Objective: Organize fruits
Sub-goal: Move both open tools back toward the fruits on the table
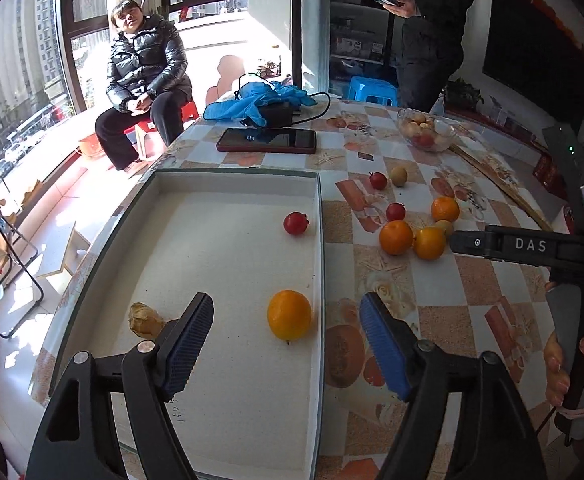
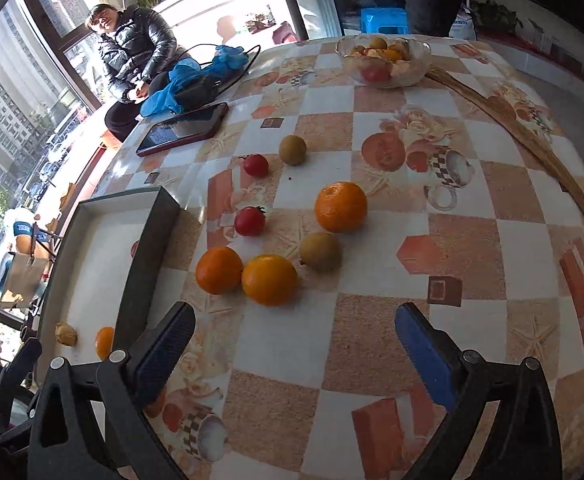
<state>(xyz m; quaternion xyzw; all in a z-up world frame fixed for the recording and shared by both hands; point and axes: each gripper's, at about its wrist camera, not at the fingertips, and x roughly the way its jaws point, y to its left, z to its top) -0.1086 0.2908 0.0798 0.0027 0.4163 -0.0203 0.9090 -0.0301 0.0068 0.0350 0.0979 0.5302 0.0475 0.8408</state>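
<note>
A white tray [image 1: 195, 240] lies on the table's left side. In it are an orange [image 1: 289, 315], a red tomato [image 1: 295, 223] and a brown fruit [image 1: 143, 320]. My left gripper [image 1: 287, 320] is open above the tray, its jaws either side of the orange, apart from it. On the table lie three oranges [image 2: 269, 279], [image 2: 218, 270], [image 2: 340, 207], two red tomatoes [image 2: 249, 221], [image 2: 255, 165] and two brown-green fruits [image 2: 320, 251], [image 2: 292, 150]. My right gripper [image 2: 292, 320] is open and empty, just short of the nearest orange.
A glass bowl [image 2: 384, 60] of fruit stands at the table's far side. A phone [image 2: 183, 128], a blue cloth [image 2: 195, 76] and a black cable lie at the far left. A wooden stick [image 2: 532, 144] lies along the right. Two people are beyond the table.
</note>
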